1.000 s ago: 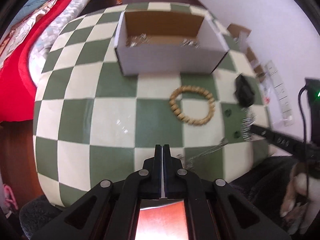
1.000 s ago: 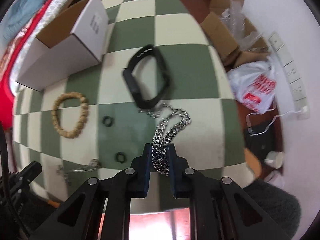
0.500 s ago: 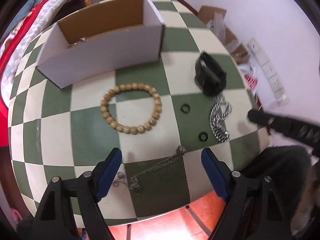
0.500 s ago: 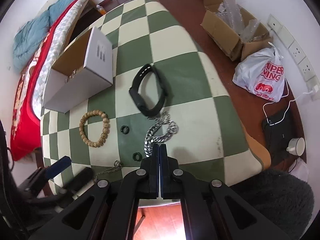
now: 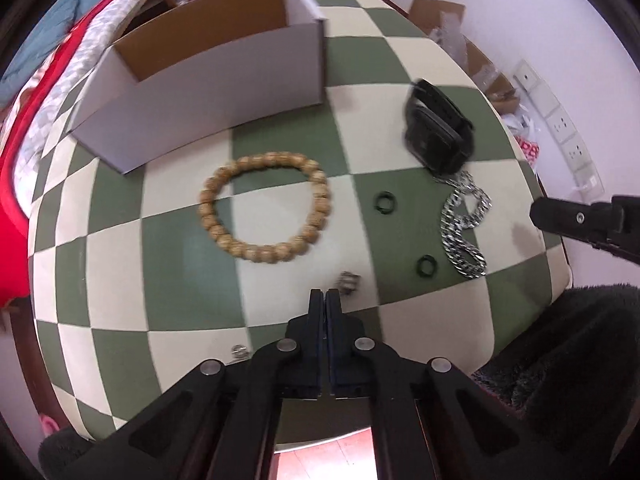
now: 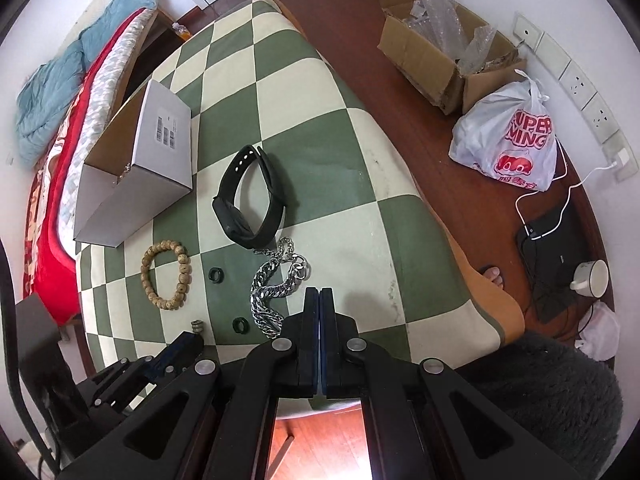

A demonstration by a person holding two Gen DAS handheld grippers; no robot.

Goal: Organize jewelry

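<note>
On the green-and-cream checked tablecloth (image 5: 180, 260) lie a wooden bead bracelet (image 5: 264, 254) (image 6: 182, 268), a black fitness band (image 5: 436, 136) (image 6: 236, 220), a chunky silver chain (image 5: 460, 240) (image 6: 264, 280) and two dark green rings (image 5: 378, 202) (image 5: 420, 267). An open white box (image 5: 208, 92) (image 6: 132, 184) stands behind them. My left gripper (image 5: 325, 296) (image 6: 188, 340) is shut low on the cloth over a thin silver necklace. Only the necklace's ends (image 5: 349, 281) (image 5: 239, 351) show beside the fingers. My right gripper (image 6: 320, 292) (image 5: 536, 212) is shut with nothing in it, just right of the chunky chain.
A bed with a red blanket (image 5: 12, 208) runs along the table's left side. On the floor to the right are a cardboard box of bubble wrap (image 6: 424, 52), a plastic bag (image 6: 508, 140), a mug (image 6: 592, 280) and a person's bare foot (image 6: 494, 274).
My left gripper swung right, opened wide over the thin necklace, sank and closed on it. My right gripper let go of the chunky chain, shut and pulled back up.
</note>
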